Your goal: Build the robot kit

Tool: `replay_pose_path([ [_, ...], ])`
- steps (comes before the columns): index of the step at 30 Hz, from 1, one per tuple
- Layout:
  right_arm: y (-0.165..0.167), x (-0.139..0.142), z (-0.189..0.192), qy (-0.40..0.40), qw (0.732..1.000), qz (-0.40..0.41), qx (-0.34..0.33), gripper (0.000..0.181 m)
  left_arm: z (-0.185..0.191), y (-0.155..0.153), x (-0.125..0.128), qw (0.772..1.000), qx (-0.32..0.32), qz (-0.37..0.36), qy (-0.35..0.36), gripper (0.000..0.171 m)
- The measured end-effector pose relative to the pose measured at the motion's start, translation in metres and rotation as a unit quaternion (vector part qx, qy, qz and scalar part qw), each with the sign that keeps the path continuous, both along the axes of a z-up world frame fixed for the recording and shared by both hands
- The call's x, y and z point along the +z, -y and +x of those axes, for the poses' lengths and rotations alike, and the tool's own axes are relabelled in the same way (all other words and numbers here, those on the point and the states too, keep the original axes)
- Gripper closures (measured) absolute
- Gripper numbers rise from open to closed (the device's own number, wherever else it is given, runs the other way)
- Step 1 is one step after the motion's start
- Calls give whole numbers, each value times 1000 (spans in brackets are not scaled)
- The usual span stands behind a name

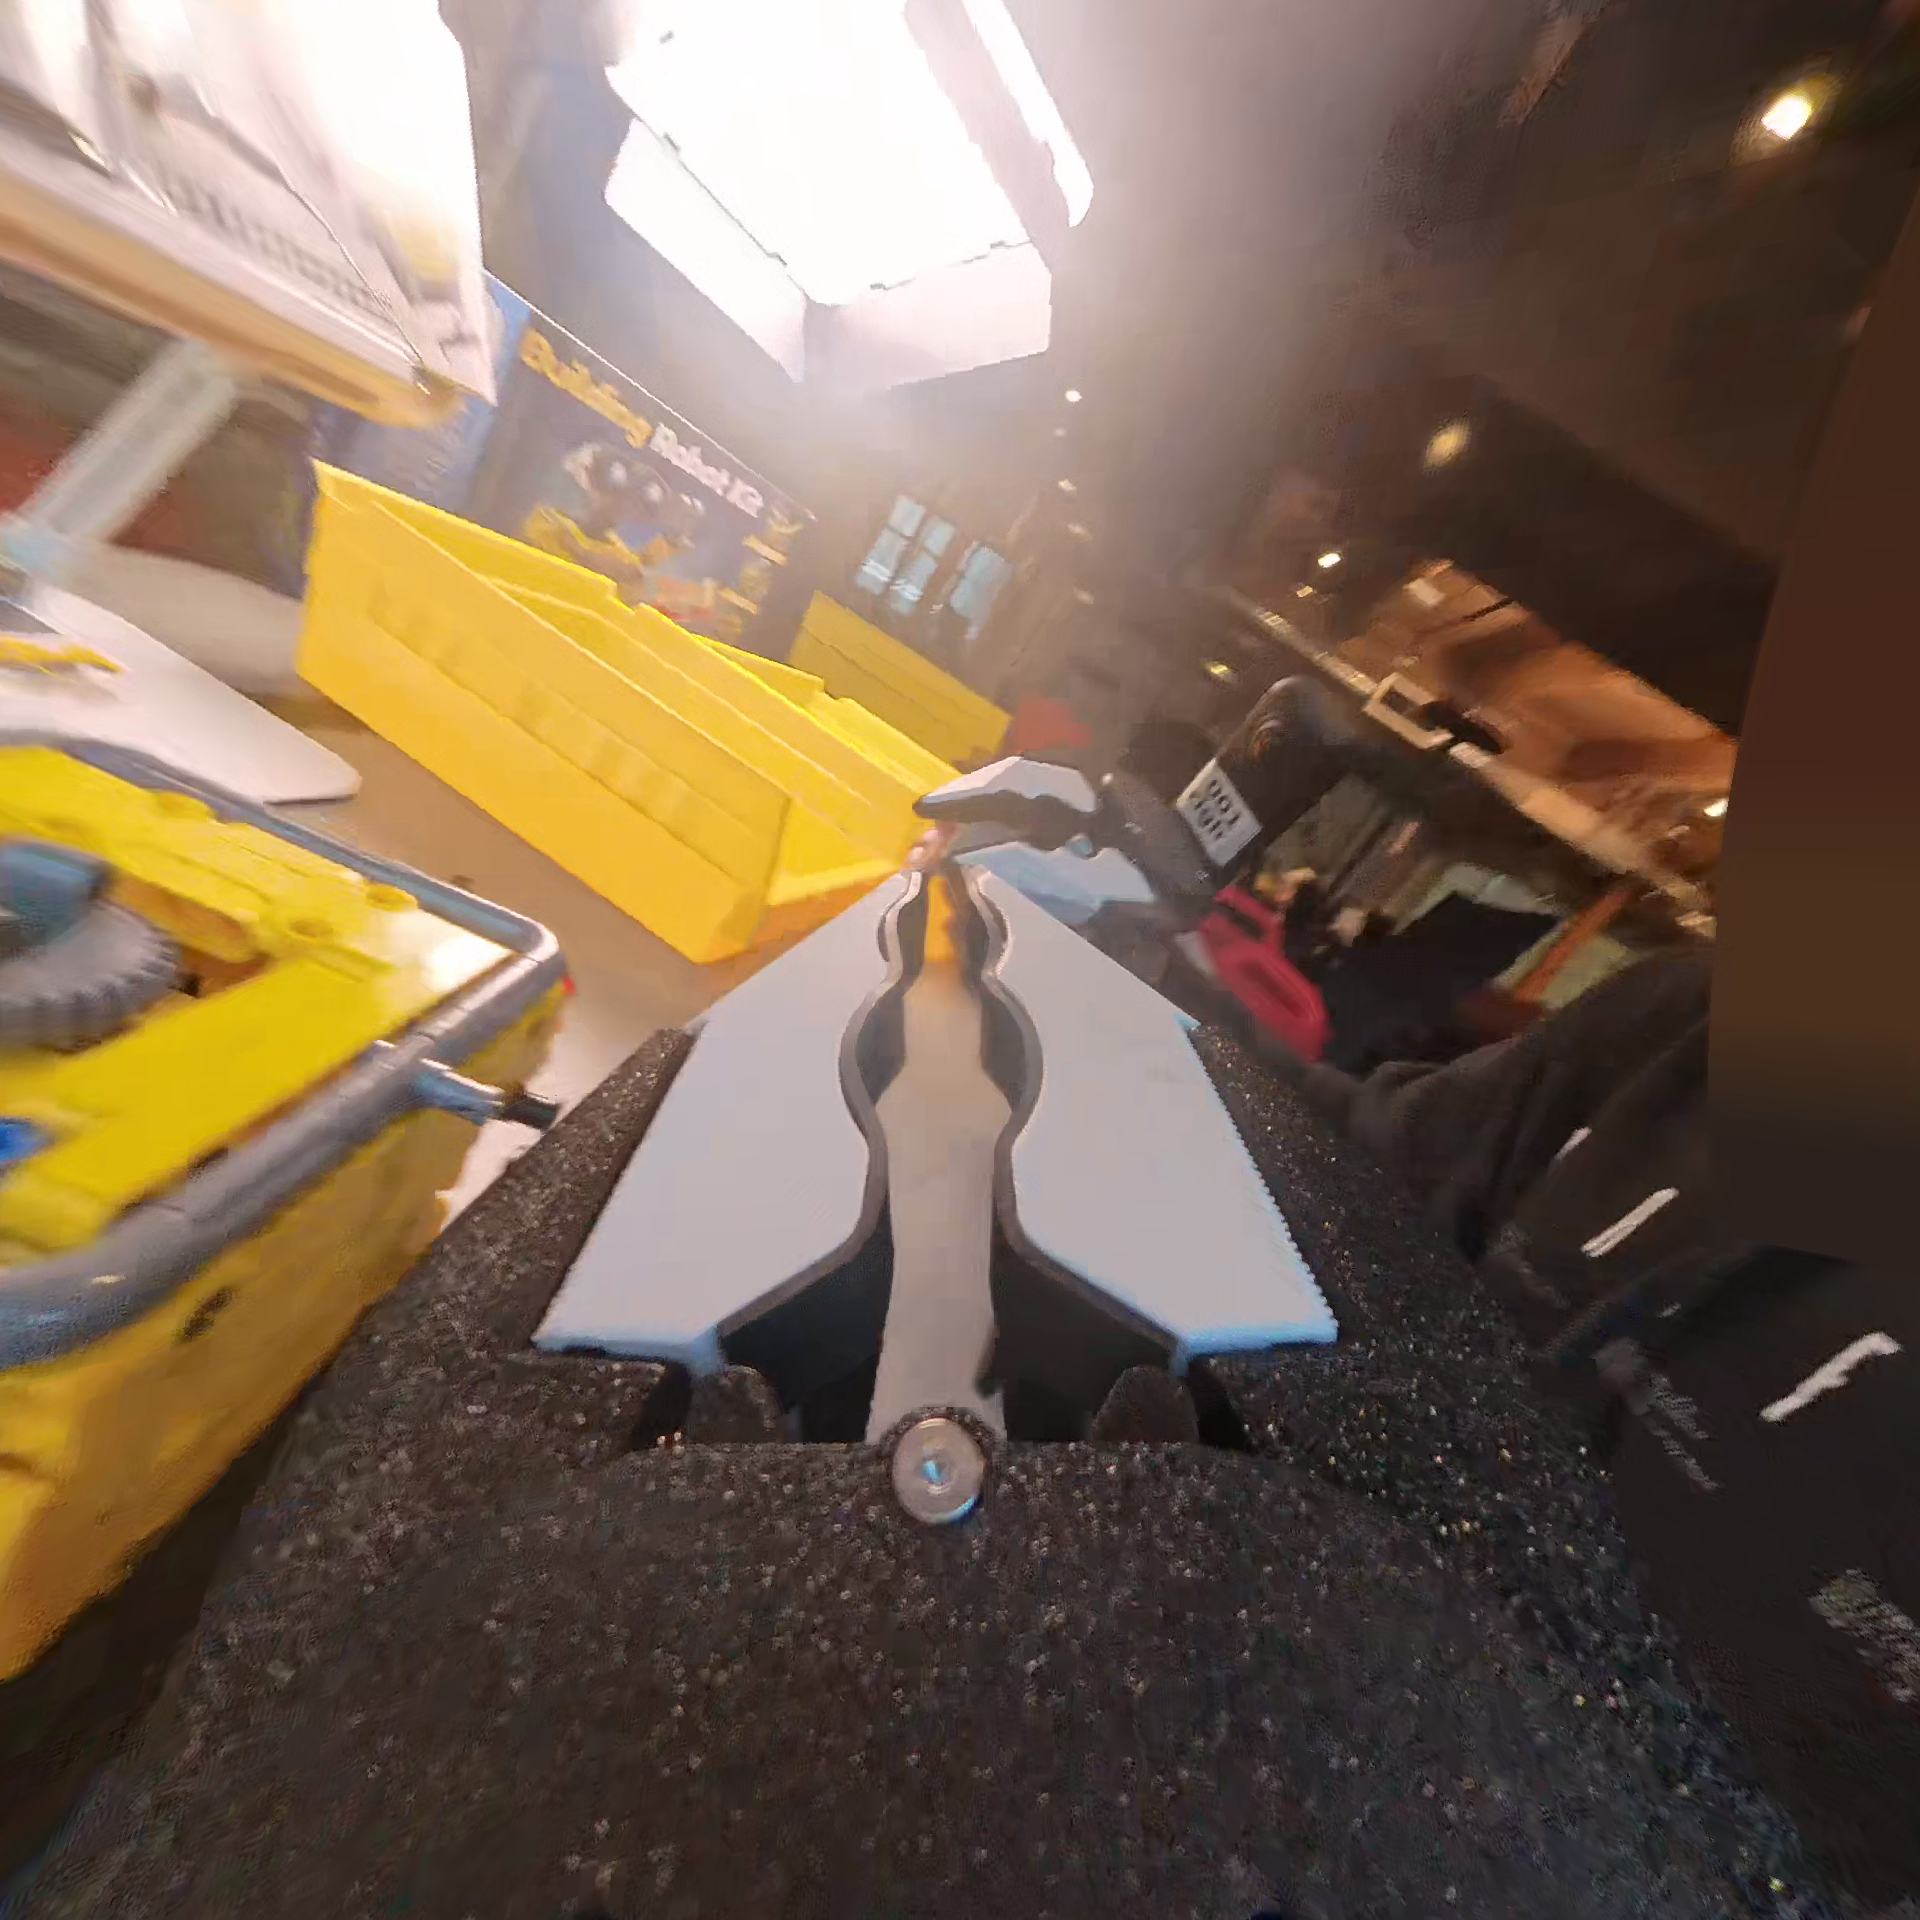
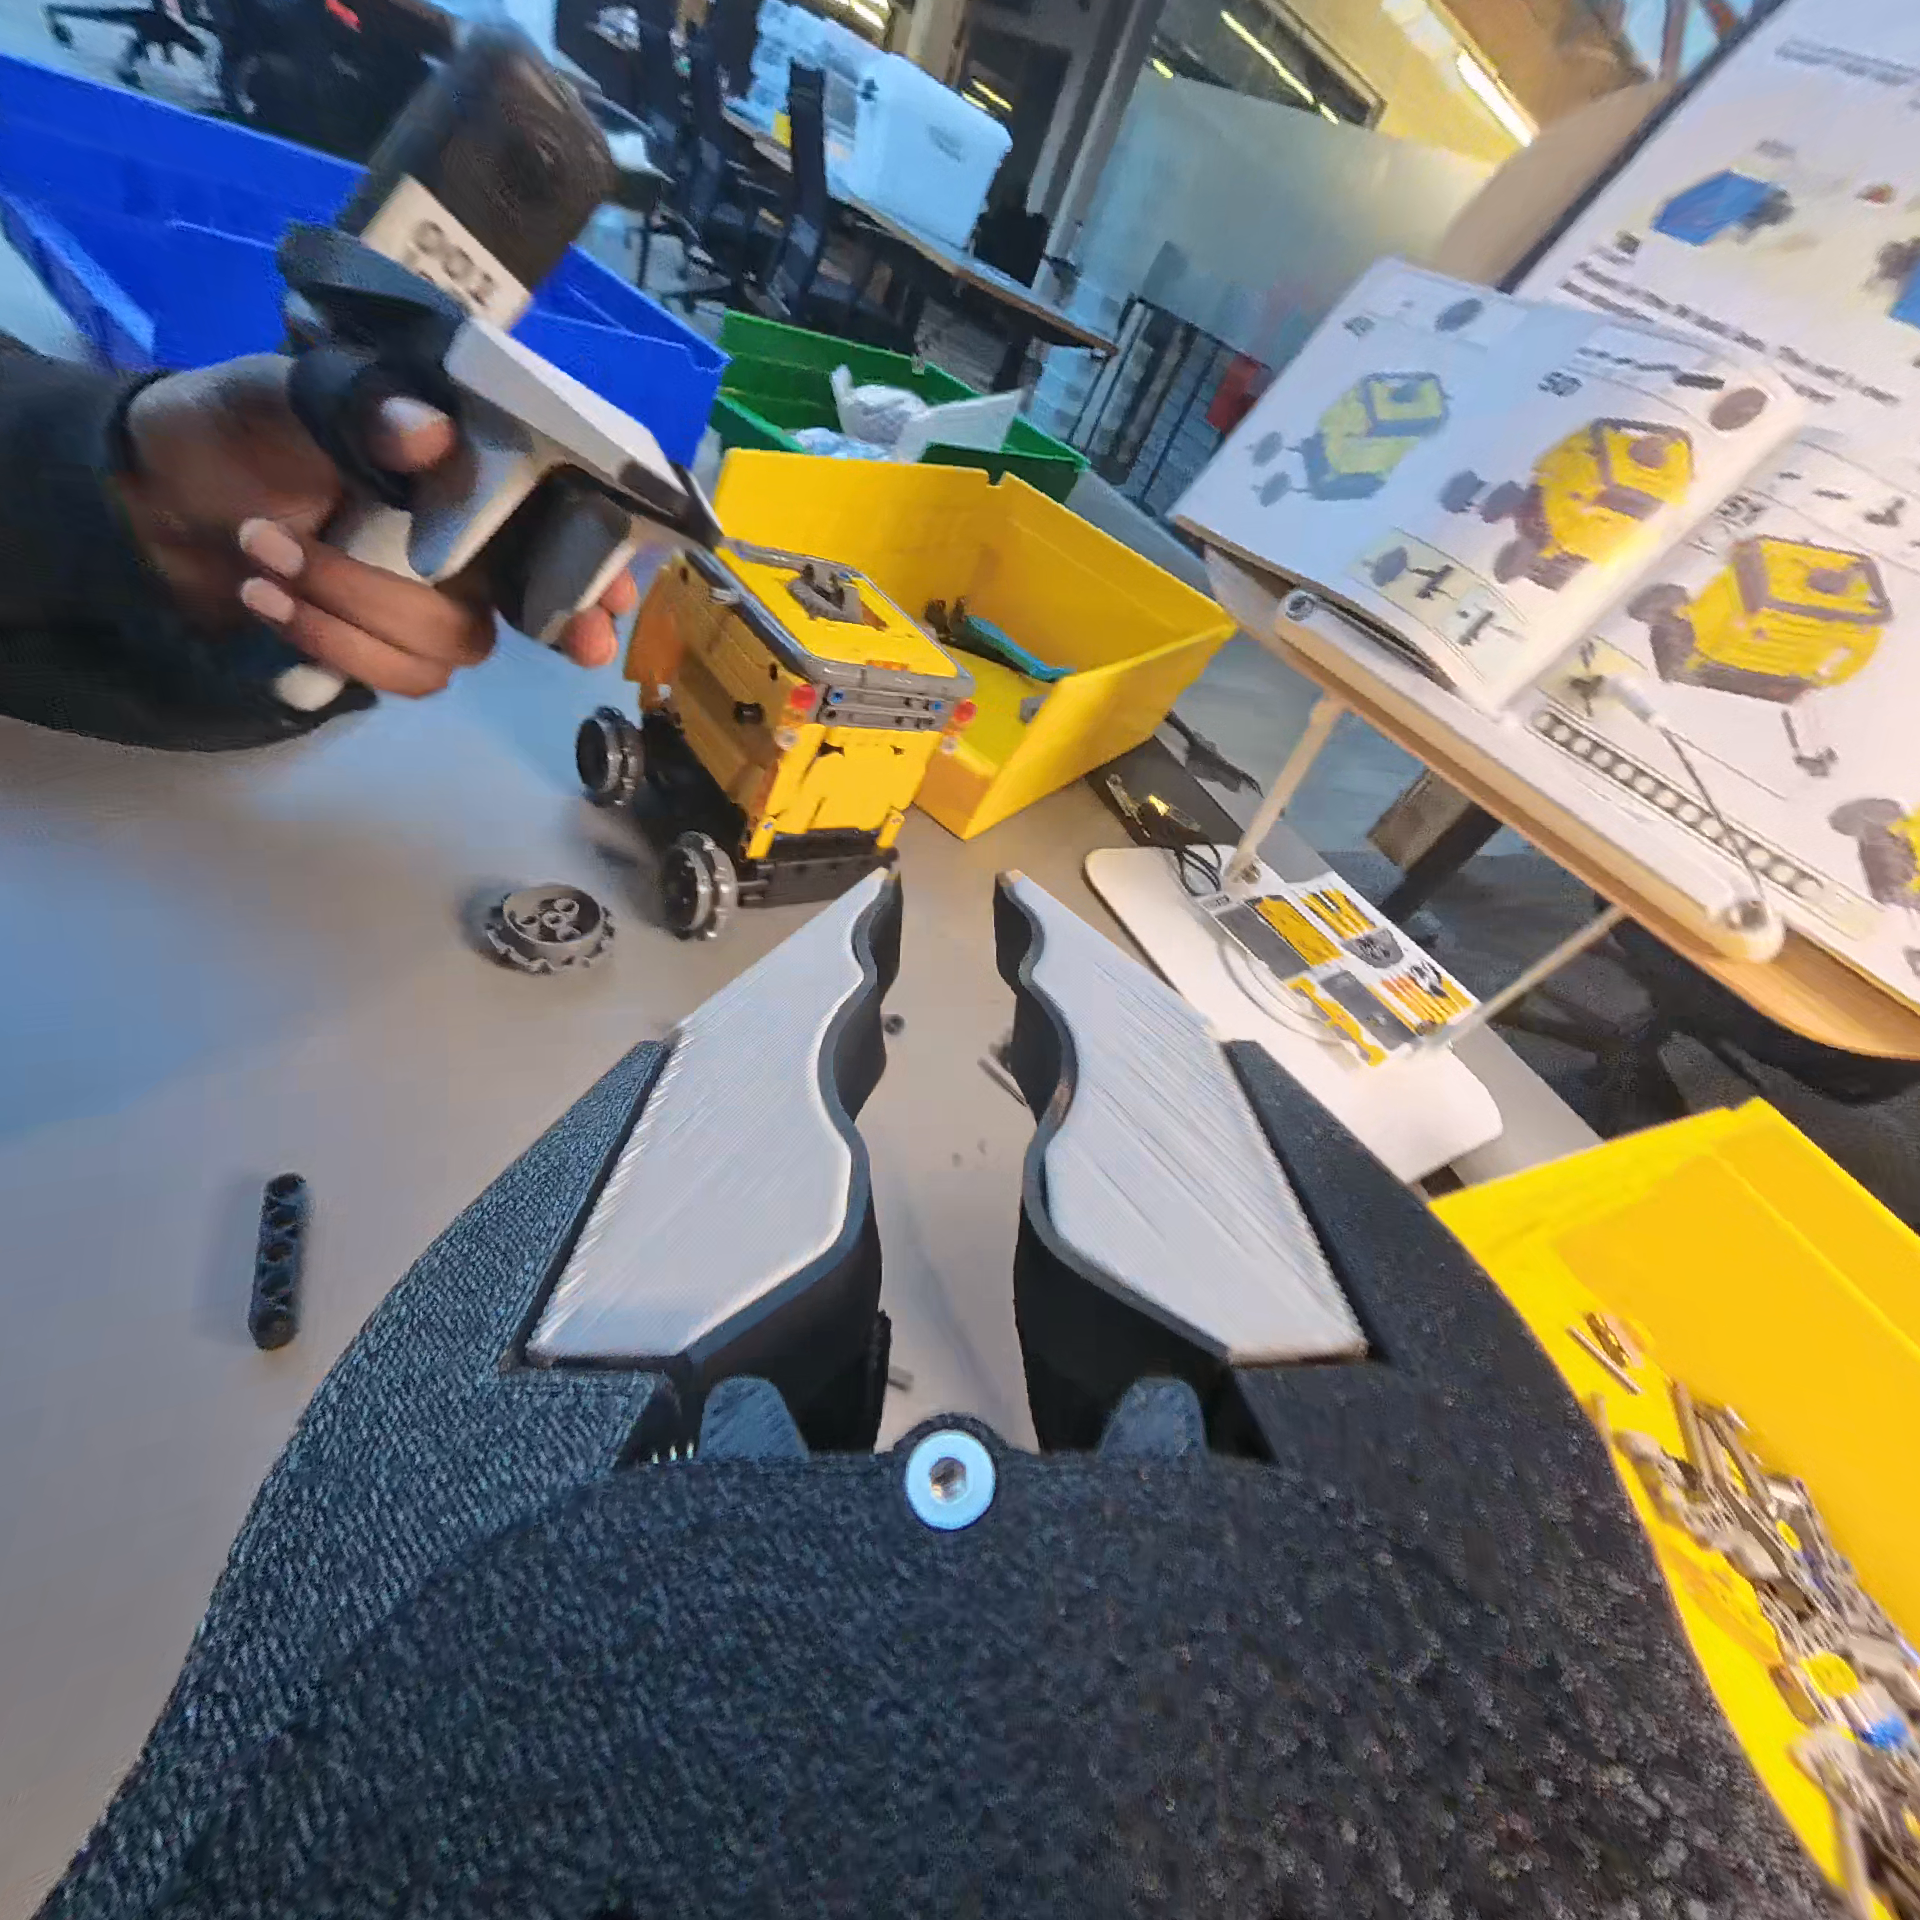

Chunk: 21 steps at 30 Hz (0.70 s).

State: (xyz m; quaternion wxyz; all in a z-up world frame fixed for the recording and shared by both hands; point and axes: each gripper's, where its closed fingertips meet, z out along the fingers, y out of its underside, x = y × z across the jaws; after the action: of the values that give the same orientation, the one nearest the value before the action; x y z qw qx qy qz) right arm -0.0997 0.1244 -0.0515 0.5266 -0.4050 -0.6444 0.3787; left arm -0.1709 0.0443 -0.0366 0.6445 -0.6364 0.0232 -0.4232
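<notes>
In the left wrist view, the left claw (image 1: 938, 883) has its fingers drawn nearly together with only a thin slit at the tips; whether anything is pinched there I cannot tell. The yellow brick robot model (image 1: 208, 1091) sits just left of it on the table (image 1: 499, 831), with a yellow bin (image 1: 582, 717) beyond and the right claw (image 1: 997, 800) near the tips. In the right wrist view, the right claw (image 2: 945, 894) stands partly open and empty above the table (image 2: 312, 1039). The model (image 2: 790, 707) lies ahead, the left claw (image 2: 696, 530) touching its top, held by a hand (image 2: 291, 540). A loose grey wheel (image 2: 549, 927) lies left of the model, a black beam (image 2: 278, 1259) nearer, an instruction booklet (image 2: 1558, 488) to the right.
</notes>
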Motion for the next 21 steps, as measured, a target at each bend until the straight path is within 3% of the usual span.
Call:
replay_pose_path([
  [3,-20,-2,11,14,1000,-3,-22,181,-19,3,-6,994,51,-1,-94,154],
  [6,-27,-17,14,48,998,-26,-19,181,-28,5,-11,989,71,-6,-130,152],
  [12,-16,-85,15,197,979,-46,10,163,-21,1,-31,979,70,-28,-191,151],
  [14,-14,-103,18,234,970,-62,18,162,-21,-1,-42,964,89,-34,-250,149],
  [17,-14,-118,24,273,958,-81,19,157,-30,-5,-57,921,136,-43,-363,143],
  [19,-15,-124,26,292,952,-85,12,154,-32,-6,-61,902,154,-42,-400,144],
  [21,-16,-131,29,315,945,-90,3,151,-31,-6,-63,898,157,-43,-409,139],
])
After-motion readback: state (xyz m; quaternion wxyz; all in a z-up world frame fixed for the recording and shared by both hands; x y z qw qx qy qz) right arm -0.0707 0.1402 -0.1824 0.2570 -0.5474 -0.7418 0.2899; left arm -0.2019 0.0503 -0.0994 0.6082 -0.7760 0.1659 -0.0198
